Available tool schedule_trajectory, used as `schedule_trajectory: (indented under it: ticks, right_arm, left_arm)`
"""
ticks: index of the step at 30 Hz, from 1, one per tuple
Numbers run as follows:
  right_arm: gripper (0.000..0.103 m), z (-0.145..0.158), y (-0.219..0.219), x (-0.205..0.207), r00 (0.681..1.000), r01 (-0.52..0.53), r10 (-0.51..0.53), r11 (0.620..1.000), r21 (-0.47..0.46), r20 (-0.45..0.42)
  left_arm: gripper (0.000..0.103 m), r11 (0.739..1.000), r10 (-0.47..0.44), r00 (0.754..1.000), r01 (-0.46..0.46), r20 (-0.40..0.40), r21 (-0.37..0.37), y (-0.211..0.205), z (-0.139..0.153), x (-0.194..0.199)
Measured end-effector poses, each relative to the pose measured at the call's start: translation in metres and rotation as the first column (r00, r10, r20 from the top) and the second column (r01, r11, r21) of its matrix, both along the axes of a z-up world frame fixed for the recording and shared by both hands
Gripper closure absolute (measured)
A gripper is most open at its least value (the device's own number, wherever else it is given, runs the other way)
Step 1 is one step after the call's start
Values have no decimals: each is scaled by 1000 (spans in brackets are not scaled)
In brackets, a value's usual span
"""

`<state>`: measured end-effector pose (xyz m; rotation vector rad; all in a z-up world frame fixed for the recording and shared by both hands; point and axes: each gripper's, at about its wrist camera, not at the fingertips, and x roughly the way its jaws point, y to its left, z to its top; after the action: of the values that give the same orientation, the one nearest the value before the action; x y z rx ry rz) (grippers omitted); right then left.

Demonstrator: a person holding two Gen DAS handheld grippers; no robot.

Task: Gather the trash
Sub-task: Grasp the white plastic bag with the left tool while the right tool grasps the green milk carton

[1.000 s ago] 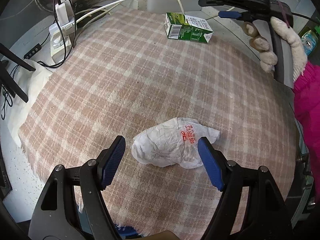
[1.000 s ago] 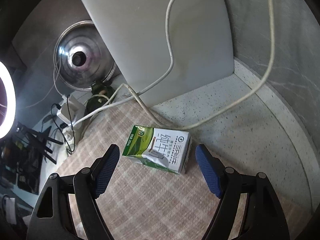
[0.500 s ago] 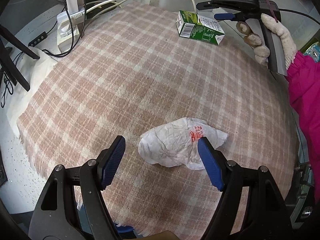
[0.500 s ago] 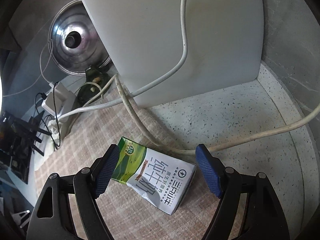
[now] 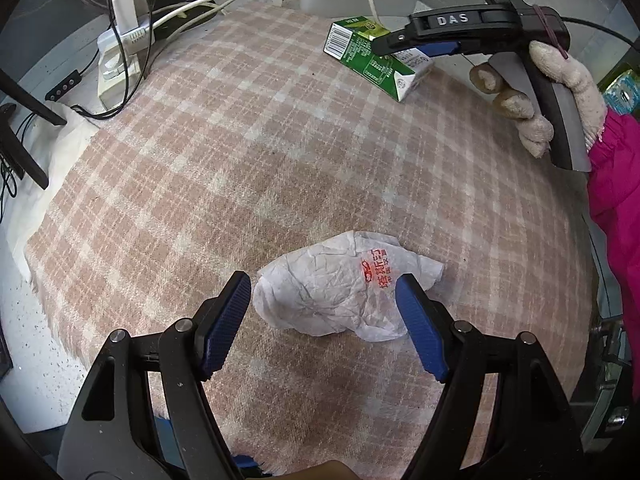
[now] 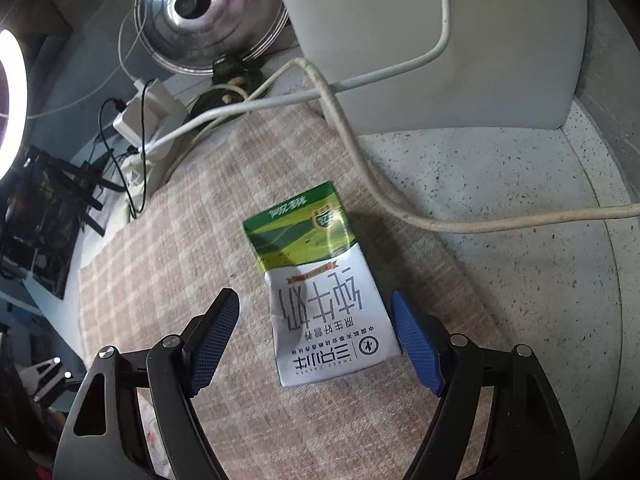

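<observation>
1. Left gripper (image 5: 324,300) wide open, astride crumpled white paper wrapper (image 5: 340,288) lying on pink plaid cloth (image 5: 240,140), pads not pressing
2. Right gripper (image 6: 314,322) wide open, straddling dented green-and-white milk carton (image 6: 320,280) flat near cloth's edge, gripping nothing

The cloth (image 5: 248,148) is pink-and-cream plaid. The carton (image 6: 320,280) is green and white with dark lettering; the wrapper (image 5: 336,292) is white with red print.
</observation>
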<state>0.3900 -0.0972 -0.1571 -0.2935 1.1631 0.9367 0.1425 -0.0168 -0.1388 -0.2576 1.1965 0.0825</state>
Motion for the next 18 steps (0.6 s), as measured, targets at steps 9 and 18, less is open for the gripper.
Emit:
schedule_trajectory:
  ticks: [9, 18]
  right_arm:
    - [25, -11, 22, -13, 994, 53, -42, 993, -102, 102]
    - [39, -15, 26, -29, 990, 51, -28, 985, -166, 138]
  left_arm:
    - [26, 992, -68, 996, 74, -59, 104, -22, -21, 10]
    - [47, 998, -17, 999, 19, -34, 64, -13, -29, 8]
